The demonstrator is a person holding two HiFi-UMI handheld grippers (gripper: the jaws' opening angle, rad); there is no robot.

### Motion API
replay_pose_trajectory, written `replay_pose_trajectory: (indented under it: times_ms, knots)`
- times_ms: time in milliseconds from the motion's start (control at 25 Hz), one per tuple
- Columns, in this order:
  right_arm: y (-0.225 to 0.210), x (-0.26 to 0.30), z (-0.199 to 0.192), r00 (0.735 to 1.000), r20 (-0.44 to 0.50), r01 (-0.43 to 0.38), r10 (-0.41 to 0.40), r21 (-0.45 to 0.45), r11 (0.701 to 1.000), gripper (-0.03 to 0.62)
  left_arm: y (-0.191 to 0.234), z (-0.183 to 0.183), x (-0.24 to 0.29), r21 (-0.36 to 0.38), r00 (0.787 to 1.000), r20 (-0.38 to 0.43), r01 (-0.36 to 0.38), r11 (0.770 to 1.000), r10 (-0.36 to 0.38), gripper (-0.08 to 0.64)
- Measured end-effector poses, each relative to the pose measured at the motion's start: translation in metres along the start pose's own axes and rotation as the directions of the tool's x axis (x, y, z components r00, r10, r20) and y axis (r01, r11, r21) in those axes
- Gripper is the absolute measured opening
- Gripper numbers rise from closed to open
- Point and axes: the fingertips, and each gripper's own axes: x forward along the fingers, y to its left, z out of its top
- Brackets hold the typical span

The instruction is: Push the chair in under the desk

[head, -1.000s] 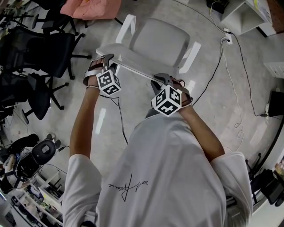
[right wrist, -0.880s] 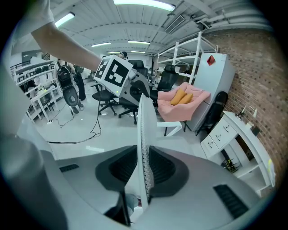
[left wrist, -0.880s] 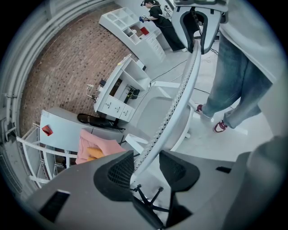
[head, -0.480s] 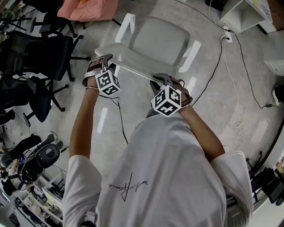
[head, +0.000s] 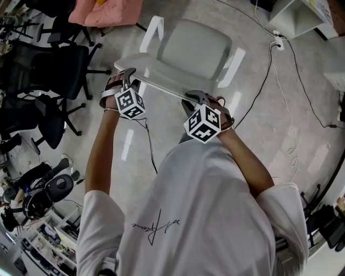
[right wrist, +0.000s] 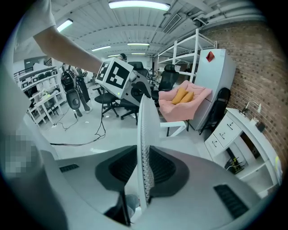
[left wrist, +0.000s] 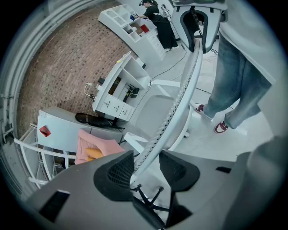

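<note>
A white office chair stands in front of me on the grey floor, and I see it from behind. Both grippers sit on the top edge of its mesh backrest. My left gripper is shut on the left corner. There the rim runs down between the dark pads, nearer to the left one. My right gripper is shut on the right end, and both pads press the thin rim. The left gripper's marker cube shows further along the rim.
Several black office chairs crowd the left side. A pink cloth lies on a seat at the top left. Cables and a power strip cross the floor at the right, below a white shelf unit. White drawers stand beyond the chair.
The chair and both grippers keep their places relative to each other. The floor, cables and black chairs have shifted slightly around them. Both grips are unchanged.
</note>
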Motion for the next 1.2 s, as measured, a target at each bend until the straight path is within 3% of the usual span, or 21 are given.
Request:
replay_pose_trajectory:
  times_ms: [720,1200]
  knots:
    - [-0.027,0.002,-0.002,1.000,0.015,-0.017,0.017,0.009,1.000,0.103,0.020,0.016,0.020,0.016,1.000,-0.017,0.020,1.000,-0.020,0.177]
    - [-0.049,-0.009,-0.020,1.000,-0.002,-0.011,0.011,0.011,1.000,0.104,0.016,0.042,0.026,0.033,0.999,0.023,0.044,0.998,-0.045,0.176]
